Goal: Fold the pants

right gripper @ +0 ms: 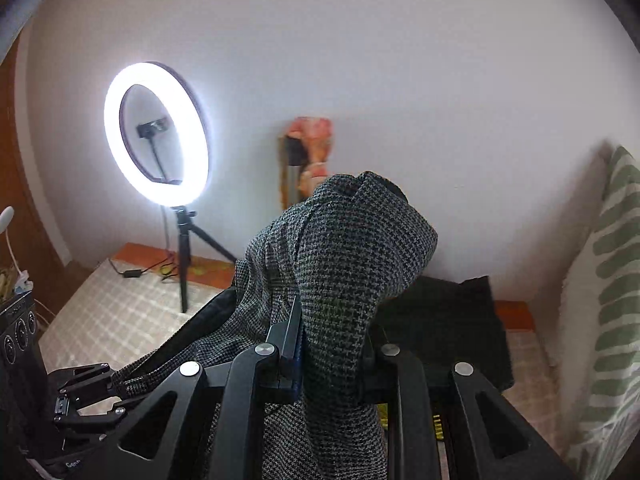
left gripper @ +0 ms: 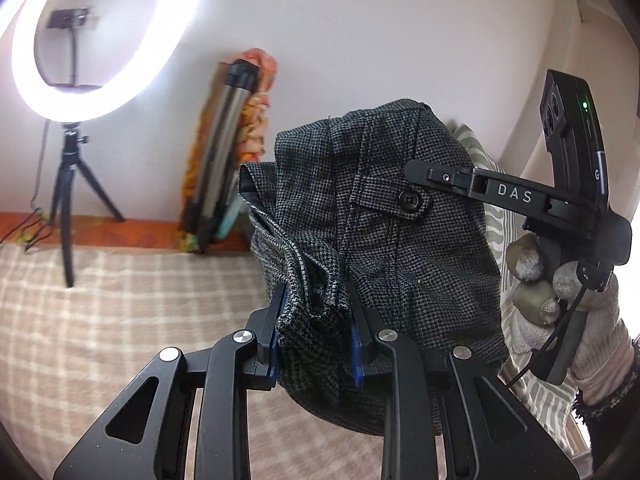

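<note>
The grey houndstooth pants [left gripper: 384,216] hang lifted above the bed, held by both grippers. My left gripper [left gripper: 318,332] is shut on a bunched edge of the pants, the blue pads pressing the cloth. A buttoned tab [left gripper: 408,199] faces the left wrist view. My right gripper [right gripper: 332,344] is shut on another fold of the pants [right gripper: 344,264], which drape over its fingers and hide the right fingertip. The right gripper also shows in the left wrist view [left gripper: 416,168], held by a gloved hand. The left gripper shows at the lower left of the right wrist view [right gripper: 116,390].
A lit ring light on a black tripod [left gripper: 68,208] stands on the checked bed cover [left gripper: 120,320]. A folded tripod [left gripper: 224,152] leans on the white wall. A dark folded garment [right gripper: 448,320] lies on the bed. A green striped pillow [right gripper: 604,300] stands at the right.
</note>
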The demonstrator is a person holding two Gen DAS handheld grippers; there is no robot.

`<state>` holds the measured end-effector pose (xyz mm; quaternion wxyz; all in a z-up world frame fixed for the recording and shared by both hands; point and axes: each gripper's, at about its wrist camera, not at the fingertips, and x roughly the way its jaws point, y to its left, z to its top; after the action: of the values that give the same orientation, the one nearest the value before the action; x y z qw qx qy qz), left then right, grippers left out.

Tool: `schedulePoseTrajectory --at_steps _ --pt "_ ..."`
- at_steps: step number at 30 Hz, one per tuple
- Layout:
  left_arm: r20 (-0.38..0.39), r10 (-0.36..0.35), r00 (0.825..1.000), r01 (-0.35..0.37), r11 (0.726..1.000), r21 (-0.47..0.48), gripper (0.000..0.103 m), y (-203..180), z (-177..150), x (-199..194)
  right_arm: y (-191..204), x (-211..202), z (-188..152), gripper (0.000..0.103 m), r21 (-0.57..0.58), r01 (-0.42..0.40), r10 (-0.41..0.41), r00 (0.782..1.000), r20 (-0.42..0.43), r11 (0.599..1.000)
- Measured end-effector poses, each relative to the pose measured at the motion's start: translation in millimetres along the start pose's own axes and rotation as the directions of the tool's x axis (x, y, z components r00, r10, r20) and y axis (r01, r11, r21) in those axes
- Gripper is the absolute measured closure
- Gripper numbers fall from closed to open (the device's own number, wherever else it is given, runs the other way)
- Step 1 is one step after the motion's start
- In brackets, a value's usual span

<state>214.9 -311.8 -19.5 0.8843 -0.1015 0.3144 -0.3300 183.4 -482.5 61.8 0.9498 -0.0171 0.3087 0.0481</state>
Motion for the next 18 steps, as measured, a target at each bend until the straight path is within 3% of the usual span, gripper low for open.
schedulePoseTrajectory --at_steps 10,18 --pt "0.0 -0.006 1.0 0.006 1.0 0.022 0.079 -25.7 17.3 68.8 -62.2 30.5 20.0 0.086 -0.04 0.043 -0.043 0.999 -0.011 0.998" --pt "-0.021 0.008 1.0 -0.008 1.0 0.01 0.079 -28.5 20.3 127.5 -94.5 78.4 25.9 0.086 -0.066 0.054 -0.057 0.997 -0.043 0.996"
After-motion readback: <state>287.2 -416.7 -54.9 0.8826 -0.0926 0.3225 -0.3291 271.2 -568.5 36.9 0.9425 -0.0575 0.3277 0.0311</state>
